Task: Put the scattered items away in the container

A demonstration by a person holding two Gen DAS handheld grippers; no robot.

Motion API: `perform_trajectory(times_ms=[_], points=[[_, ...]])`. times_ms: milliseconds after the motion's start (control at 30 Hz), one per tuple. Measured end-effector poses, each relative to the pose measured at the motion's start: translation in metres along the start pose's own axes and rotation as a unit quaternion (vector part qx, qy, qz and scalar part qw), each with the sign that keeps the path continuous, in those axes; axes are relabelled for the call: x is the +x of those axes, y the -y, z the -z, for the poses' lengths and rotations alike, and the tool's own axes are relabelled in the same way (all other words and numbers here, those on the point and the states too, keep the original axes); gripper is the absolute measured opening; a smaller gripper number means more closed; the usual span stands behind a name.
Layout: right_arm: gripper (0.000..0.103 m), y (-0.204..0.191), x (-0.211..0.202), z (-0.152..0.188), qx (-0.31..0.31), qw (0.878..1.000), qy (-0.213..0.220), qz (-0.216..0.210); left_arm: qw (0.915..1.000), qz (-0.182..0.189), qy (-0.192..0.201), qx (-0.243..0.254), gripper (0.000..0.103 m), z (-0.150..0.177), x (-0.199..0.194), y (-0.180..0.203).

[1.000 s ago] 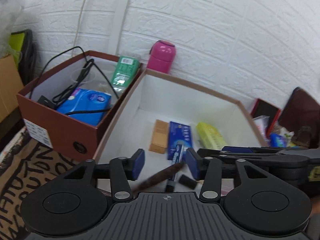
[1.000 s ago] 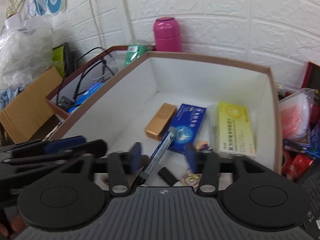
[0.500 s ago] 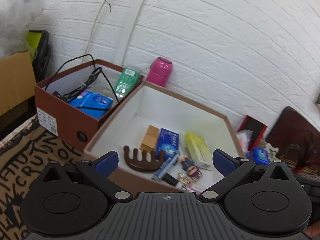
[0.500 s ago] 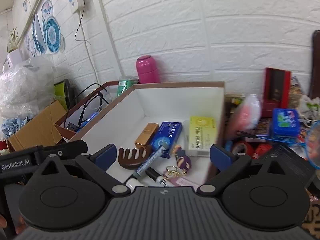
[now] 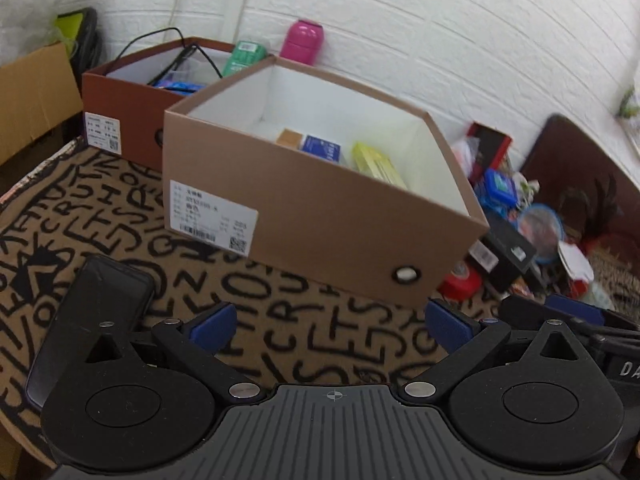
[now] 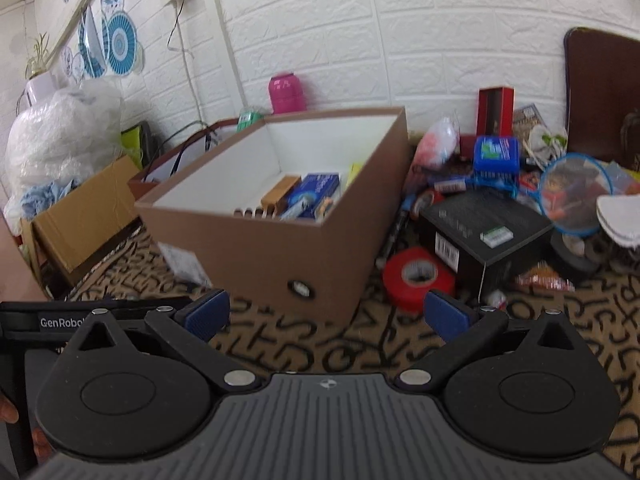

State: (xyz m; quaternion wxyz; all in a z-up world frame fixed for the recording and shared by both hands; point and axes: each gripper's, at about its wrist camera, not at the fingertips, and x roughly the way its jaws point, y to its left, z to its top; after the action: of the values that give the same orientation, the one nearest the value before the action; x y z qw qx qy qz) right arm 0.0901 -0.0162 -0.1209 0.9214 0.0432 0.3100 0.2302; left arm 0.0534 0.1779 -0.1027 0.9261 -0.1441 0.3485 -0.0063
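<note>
A tan cardboard box (image 5: 320, 216) with a white inside stands on the patterned mat; it also shows in the right wrist view (image 6: 280, 248). Inside lie a blue carton (image 6: 316, 192), an orange-brown carton (image 6: 280, 196) and a yellow carton (image 5: 378, 164). My left gripper (image 5: 330, 326) is open and empty, low over the mat in front of the box. My right gripper (image 6: 328, 314) is open and empty, also in front of the box. Scattered items lie right of the box: a red tape roll (image 6: 418, 278), a black box (image 6: 484, 232), a blue case (image 6: 496, 156).
A darker brown box (image 5: 128, 120) with cables stands behind left of the tan one. A pink bottle (image 5: 302, 42) stands by the white brick wall. A black phone-like slab (image 5: 104, 300) lies on the mat at left. An open cardboard carton (image 6: 84, 216) sits at far left.
Both grippers have let go of their items into the box, opened wide and pulled back and down, so the box is now seen from outside at mat level.
</note>
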Motion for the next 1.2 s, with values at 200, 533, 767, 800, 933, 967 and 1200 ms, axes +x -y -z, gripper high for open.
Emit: perform_trajectory(times_ms=[200,533,767,800,933,967,1200], points=[[0.103,-0.004,-0.016,-0.003,-0.014,1.0,0.002,0.007,0.9984,-0.021,0.014,0.05,0.103,-0.016,-0.022,0.02],[0.103,-0.021,-0.034,-0.035,-0.042,0.998,0.034,0.018,0.9937,-0.034,0.053,0.093,0.103,-0.052,-0.047,0.031],[0.103,-0.029,-0.018,-0.031,-0.082,0.996,-0.006,0.041,0.9923,-0.046,0.044,0.106,0.103,-0.056,-0.038,0.032],[0.103,-0.03,-0.016,-0.03,-0.084,0.995,-0.008,0.044,0.9922,-0.047,0.044,0.107,0.103,-0.057,-0.038,0.032],[0.103,-0.031,-0.011,-0.03,-0.083,0.996,-0.014,0.04,0.9922,-0.045,0.049,0.106,0.103,-0.058,-0.04,0.034],[0.103,-0.032,-0.011,-0.031,-0.084,0.996,-0.015,0.04,0.9923,-0.045,0.048,0.105,0.103,-0.058,-0.04,0.034],[0.103,-0.036,-0.007,-0.033,-0.092,0.995,-0.018,0.039,0.9928,-0.056,0.041,0.097,0.103,-0.06,-0.035,0.031]])
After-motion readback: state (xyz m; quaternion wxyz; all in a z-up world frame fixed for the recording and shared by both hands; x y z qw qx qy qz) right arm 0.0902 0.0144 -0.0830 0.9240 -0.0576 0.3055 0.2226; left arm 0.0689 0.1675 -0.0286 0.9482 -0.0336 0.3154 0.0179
